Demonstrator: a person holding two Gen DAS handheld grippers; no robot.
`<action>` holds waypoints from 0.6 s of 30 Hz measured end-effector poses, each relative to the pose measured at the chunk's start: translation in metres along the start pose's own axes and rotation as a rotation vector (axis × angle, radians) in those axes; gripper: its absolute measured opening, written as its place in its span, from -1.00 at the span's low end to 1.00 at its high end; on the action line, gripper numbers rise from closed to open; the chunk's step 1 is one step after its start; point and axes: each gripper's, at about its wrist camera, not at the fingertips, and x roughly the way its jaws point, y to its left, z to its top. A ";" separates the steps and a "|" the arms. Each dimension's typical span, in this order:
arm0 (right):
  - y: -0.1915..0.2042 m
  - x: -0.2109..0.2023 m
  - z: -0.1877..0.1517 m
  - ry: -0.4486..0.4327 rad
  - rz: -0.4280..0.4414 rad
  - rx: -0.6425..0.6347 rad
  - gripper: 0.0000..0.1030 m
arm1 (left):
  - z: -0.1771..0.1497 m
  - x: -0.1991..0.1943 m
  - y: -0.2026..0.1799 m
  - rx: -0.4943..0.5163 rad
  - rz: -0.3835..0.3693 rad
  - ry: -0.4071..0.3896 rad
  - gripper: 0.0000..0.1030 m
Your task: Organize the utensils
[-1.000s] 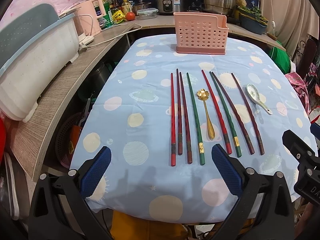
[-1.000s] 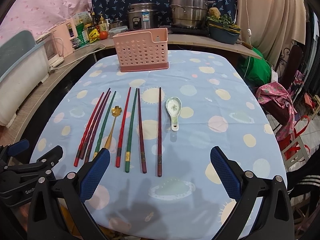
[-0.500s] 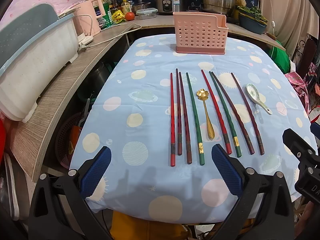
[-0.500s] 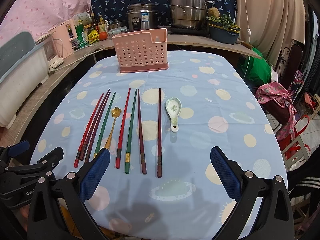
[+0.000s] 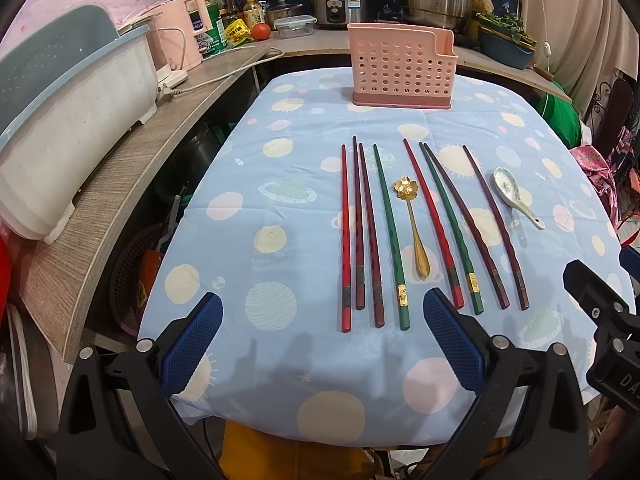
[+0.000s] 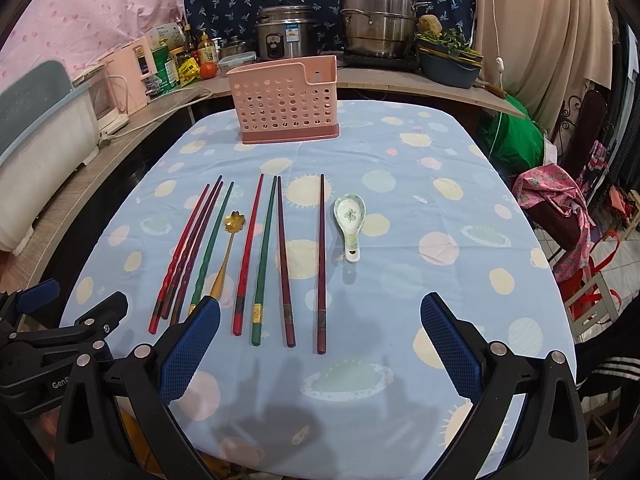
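Several red, maroon and green chopsticks (image 5: pixel 390 236) (image 6: pixel 264 260) lie side by side on the blue dotted tablecloth (image 5: pixel 280 152). A gold flower-headed spoon (image 5: pixel 412 224) (image 6: pixel 226 252) lies among them. A white ceramic spoon (image 5: pixel 516 196) (image 6: pixel 350 224) lies at their right. A pink perforated utensil holder (image 5: pixel 402 68) (image 6: pixel 284 100) stands upright at the far end. My left gripper (image 5: pixel 322 344) is open and empty above the near edge, just short of the chopstick ends. My right gripper (image 6: pixel 320 344) is open and empty, beside it to the right.
A wooden counter (image 5: pixel 100 204) runs along the left with a white and teal bin (image 5: pixel 60 120), a pink appliance and bottles. A rice cooker (image 6: pixel 286 34) and steel pots (image 6: pixel 378 20) stand behind the table. A chair with pink cloth (image 6: pixel 560 208) is at right.
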 end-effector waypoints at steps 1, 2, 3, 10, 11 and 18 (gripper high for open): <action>0.000 0.000 0.000 0.000 -0.001 0.000 0.87 | -0.001 0.000 0.000 0.000 -0.001 -0.001 0.86; 0.000 0.000 0.000 0.000 0.000 0.001 0.87 | -0.001 0.000 0.000 0.000 -0.001 0.000 0.86; 0.000 0.000 0.000 0.001 0.000 0.002 0.87 | -0.001 0.000 0.000 0.000 -0.002 -0.001 0.86; 0.001 0.003 -0.002 0.005 -0.001 0.003 0.87 | -0.002 0.002 0.000 -0.001 -0.002 0.004 0.86; 0.000 0.003 -0.002 0.007 0.000 0.004 0.87 | -0.002 0.002 0.000 -0.002 -0.002 0.004 0.86; -0.001 0.003 -0.001 0.003 0.002 0.001 0.87 | -0.003 0.003 0.000 -0.002 -0.001 0.001 0.86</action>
